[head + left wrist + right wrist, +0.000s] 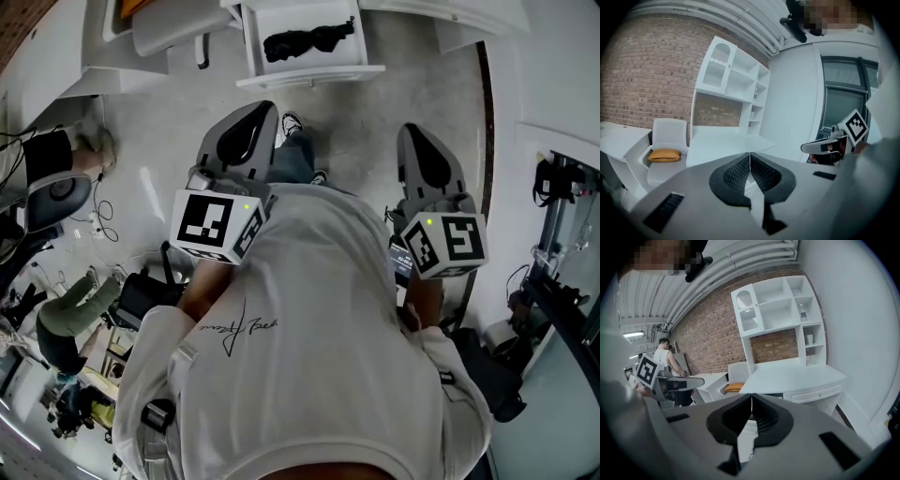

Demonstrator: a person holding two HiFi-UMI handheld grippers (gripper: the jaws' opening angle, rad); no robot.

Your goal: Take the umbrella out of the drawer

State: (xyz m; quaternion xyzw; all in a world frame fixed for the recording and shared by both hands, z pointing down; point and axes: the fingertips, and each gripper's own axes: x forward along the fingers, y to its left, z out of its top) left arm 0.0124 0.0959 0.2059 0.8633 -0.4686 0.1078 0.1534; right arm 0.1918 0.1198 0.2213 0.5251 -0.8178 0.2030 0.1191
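The black folded umbrella (309, 39) lies in an open white drawer (251, 47) at the top of the head view. My left gripper (265, 112) and right gripper (415, 133) are held side by side in front of my white shirt. Both point toward the drawer and stay well short of it. In the left gripper view the jaws (750, 157) meet at the tips with nothing between them. The right gripper (751, 399) is shut and empty in the same way. The white desk (792, 376) with its shelf unit (778, 310) stands ahead.
A white chair with an orange cushion (664, 154) stands left of the desk. Cables and a stool (56, 192) lie on the floor at the left. Dark stands and equipment (553, 253) crowd the right. A person (663, 355) stands far back by the brick wall.
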